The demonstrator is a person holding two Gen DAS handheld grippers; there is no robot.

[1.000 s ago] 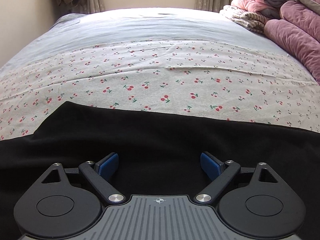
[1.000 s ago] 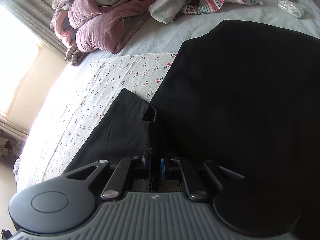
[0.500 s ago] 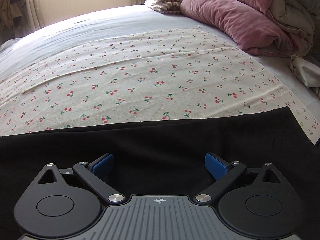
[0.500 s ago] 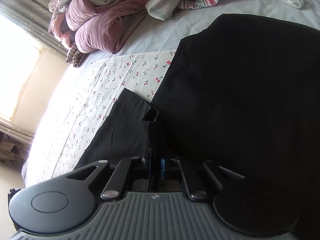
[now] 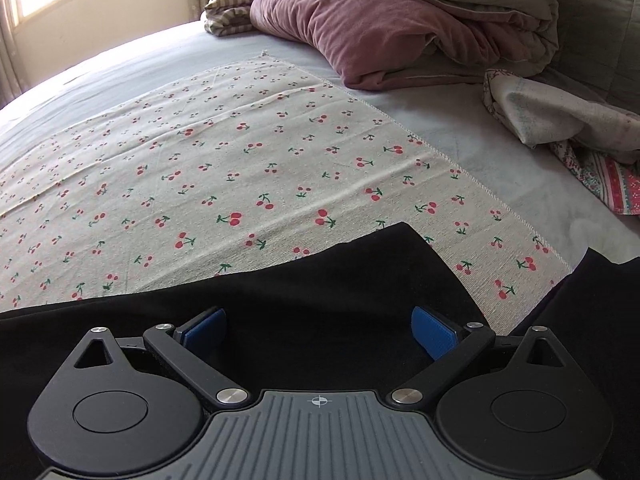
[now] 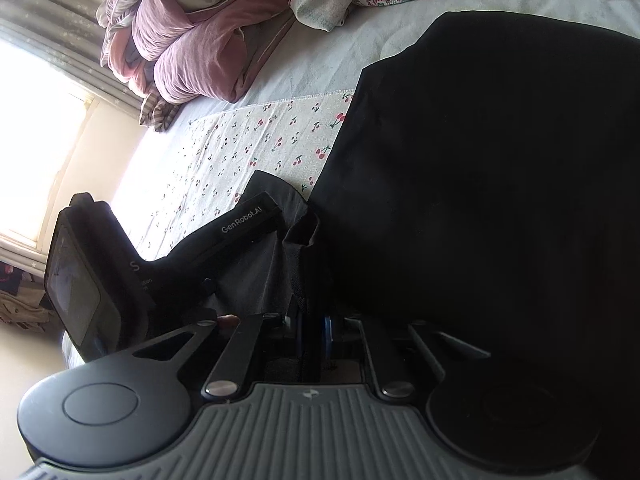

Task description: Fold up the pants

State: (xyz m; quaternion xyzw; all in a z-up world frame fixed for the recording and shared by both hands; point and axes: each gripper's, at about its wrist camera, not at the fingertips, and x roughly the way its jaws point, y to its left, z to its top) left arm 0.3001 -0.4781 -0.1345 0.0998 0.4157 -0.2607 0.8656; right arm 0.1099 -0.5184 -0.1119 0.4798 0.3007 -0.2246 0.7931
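My left tool (image 5: 318, 330) hangs with blue pads spread apart over the black fabric pants (image 5: 304, 292), gripping nothing. My right tool (image 6: 314, 330) is pinched tight on a raised fold of the pants (image 6: 480, 184), which lie flat on the cherry-print cloth (image 5: 240, 168) covering the bed (image 5: 472, 136).

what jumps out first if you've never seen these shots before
The black pants fill the right wrist view, spread over the cherry-print sheet. The right gripper is shut on a fold of them, while the left gripper hangs open above them. Pink bedding is heaped behind.
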